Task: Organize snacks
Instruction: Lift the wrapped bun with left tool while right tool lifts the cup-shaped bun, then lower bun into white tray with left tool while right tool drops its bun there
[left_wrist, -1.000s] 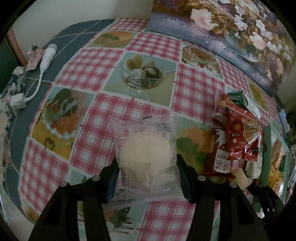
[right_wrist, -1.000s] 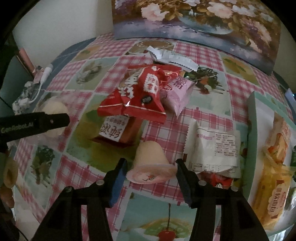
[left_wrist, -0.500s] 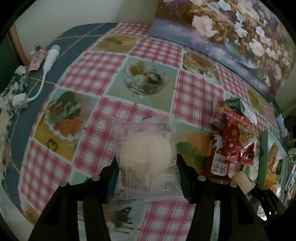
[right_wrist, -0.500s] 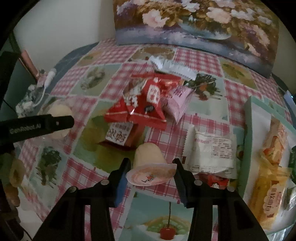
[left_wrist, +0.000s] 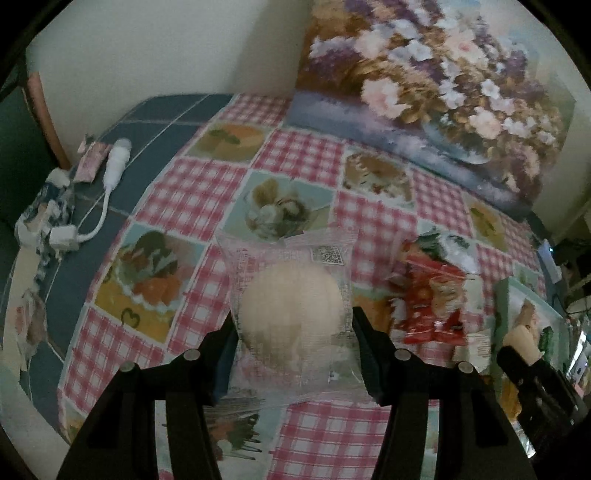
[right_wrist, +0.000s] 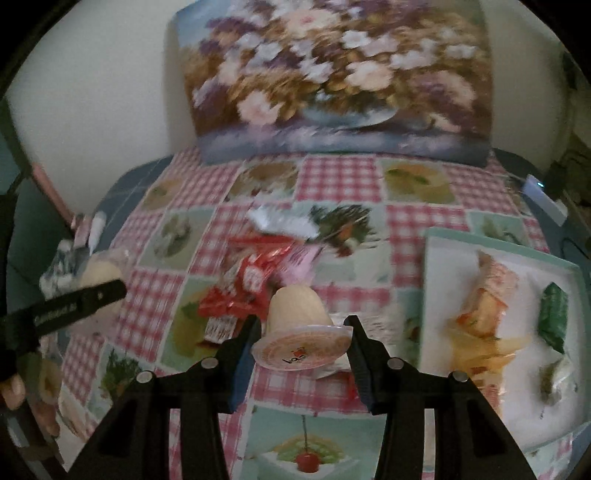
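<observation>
A round pale bun in a clear wrapper (left_wrist: 291, 314) is clamped between the fingers of the left gripper (left_wrist: 291, 354) and is held above the checked tablecloth (left_wrist: 207, 192). A small jelly cup (right_wrist: 301, 328), its foil lid turned toward the camera, is pinched by its rim in the right gripper (right_wrist: 301, 354). A pile of red snack packets (right_wrist: 243, 288) is seen on the cloth just behind the cup. To the right, a pale green tray (right_wrist: 480, 243) is loaded with several wrapped snacks, among them a green packet (right_wrist: 552, 314). A floral painting (right_wrist: 332, 81) is propped against the wall.
</observation>
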